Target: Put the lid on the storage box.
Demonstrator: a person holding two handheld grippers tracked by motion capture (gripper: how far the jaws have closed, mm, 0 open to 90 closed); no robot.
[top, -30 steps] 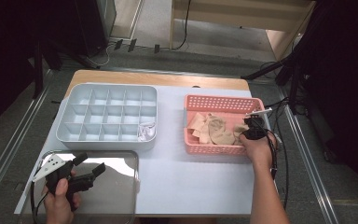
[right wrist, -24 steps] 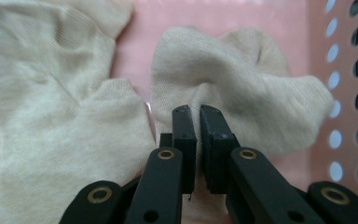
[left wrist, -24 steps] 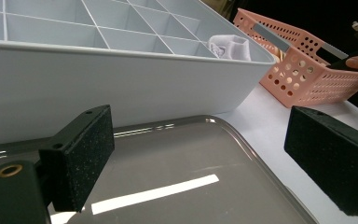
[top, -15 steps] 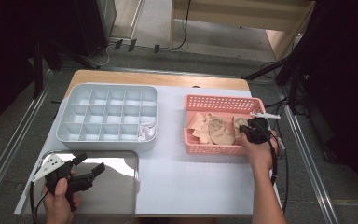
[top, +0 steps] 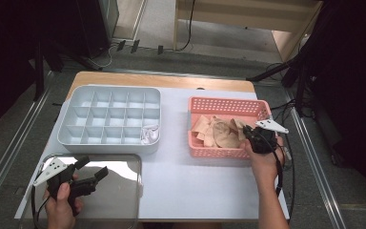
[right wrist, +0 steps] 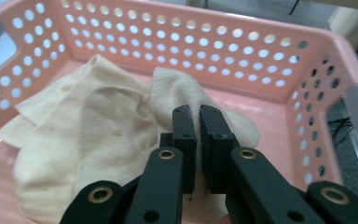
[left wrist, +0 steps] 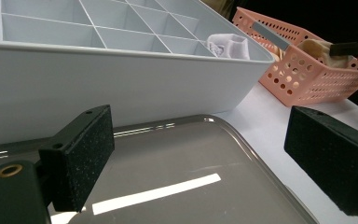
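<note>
A pink perforated basket (top: 228, 105) (right wrist: 168, 37) at the right holds crumpled beige cloths (top: 219, 131) (right wrist: 88, 126). My right gripper (top: 248, 133) (right wrist: 198, 109) reaches into its near right corner. Its jaws are together, and a raised fold of ribbed beige cloth comes up to their tips. At the left, my left gripper (top: 93, 167) (left wrist: 200, 168) hovers open over a shiny metal tray (top: 119, 191) (left wrist: 177, 154), nothing between its pads. A grey divided organizer (top: 109, 143) (left wrist: 121, 84) has a small white cloth (top: 148, 134) (left wrist: 228, 45) in its near right compartment.
White table surface (top: 195, 181) lies between the tray and the basket. The organizer stands just beyond the tray. Cables (top: 286, 157) trail off the table's right edge. Dark floor and furniture surround the table.
My right gripper has drawn back toward the near side of the basket and a little left, jaws staying together. The left gripper and hand have kept still.
</note>
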